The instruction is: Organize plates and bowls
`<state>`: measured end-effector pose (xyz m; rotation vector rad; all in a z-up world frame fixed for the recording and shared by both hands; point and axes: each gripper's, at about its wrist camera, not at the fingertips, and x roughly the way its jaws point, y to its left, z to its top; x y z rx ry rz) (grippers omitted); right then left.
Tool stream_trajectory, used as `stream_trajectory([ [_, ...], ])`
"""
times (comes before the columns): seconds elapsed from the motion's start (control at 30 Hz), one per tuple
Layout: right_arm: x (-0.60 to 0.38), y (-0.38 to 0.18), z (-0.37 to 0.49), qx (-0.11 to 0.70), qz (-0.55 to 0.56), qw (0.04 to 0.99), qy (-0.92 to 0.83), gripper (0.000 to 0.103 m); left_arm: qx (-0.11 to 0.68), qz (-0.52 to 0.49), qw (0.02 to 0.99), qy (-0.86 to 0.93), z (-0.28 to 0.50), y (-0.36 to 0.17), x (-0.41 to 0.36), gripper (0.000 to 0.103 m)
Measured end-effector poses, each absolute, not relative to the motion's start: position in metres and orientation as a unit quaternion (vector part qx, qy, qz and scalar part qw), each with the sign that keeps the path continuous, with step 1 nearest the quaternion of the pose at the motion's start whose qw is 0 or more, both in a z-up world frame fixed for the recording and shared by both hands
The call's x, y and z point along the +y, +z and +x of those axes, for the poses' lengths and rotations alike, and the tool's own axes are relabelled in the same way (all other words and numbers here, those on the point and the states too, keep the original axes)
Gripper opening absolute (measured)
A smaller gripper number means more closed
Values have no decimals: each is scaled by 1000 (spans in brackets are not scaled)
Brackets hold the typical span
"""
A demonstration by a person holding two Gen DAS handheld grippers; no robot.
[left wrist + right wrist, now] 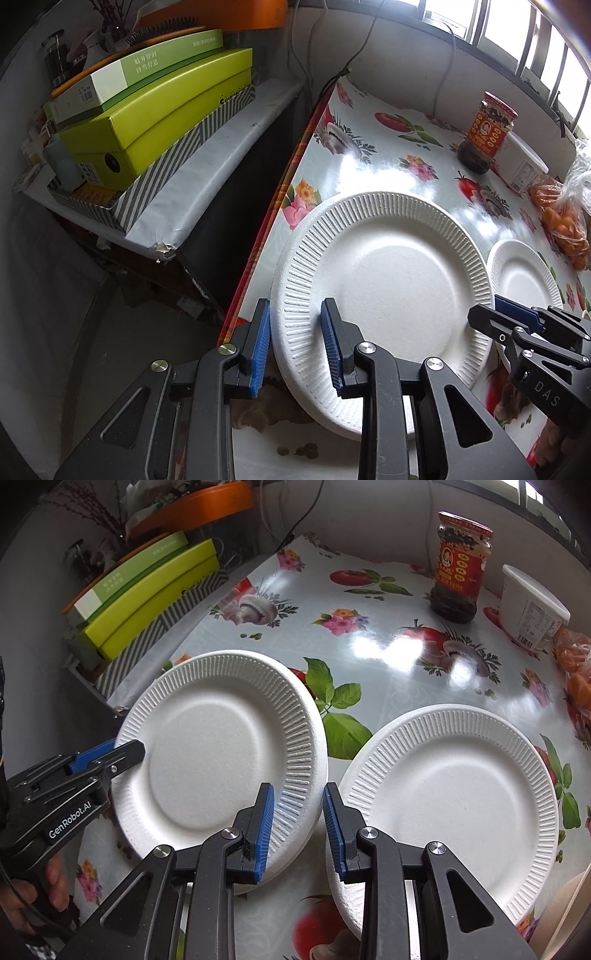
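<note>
Left gripper [295, 343]: nearest the left wrist lens; jaws spread, straddling the near-left rim of the left plate, one blue pad outside the edge, the other over the ribbed rim. Not yet closed on it; placed so, probably, to pinch the rim once squeezed.

Left plate [218, 746]: white foam, ribbed rim, lying close to the table's left edge, its near edge apparently raised a little off the cloth. Seen again in the left view [384, 284].

Right gripper [298, 827]: jaws spread, empty, poised over the gap between the two plates, left pad over the left plate's right rim, right pad over the right plate's left rim. Gripping neither.

Right plate [454, 808]: same kind, flat on the cloth, just beside the left plate, rims near but apart. Likely the stacking target or the next pick.

Table [388, 686]: glossy cloth printed with tomatoes, mushrooms and flowers; slippery-looking, so a plate could slide when nudged.

Sauce jar [460, 568]: red label, upright at the far side, well apart from the plates.

White tub [532, 609]: beside the jar, further right; possibly the bowl of the task, cannot tell.

Bagged oranges [561, 221]: at the right edge.

Green boxes [155, 110]: stacked on a lower shelf left of the table.

Step in hand: judged early; both plates unstacked, grasp on the left plate pending.
</note>
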<state>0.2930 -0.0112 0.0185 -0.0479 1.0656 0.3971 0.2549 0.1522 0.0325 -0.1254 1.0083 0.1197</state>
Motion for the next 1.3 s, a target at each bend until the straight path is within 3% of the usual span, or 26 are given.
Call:
stream_trajectory([
  [0.4, -9, 19, 292, 496, -37, 847, 188, 28, 492, -47, 867, 60, 258, 28, 150, 30],
  [0.8, -4, 22, 289, 486, -49, 852, 190, 39, 487, -40, 871, 55, 256, 30, 145, 36],
  [1.3, -2, 25, 283, 480, -51, 853, 197, 40, 473, -44, 878, 51, 250, 41, 143, 40],
])
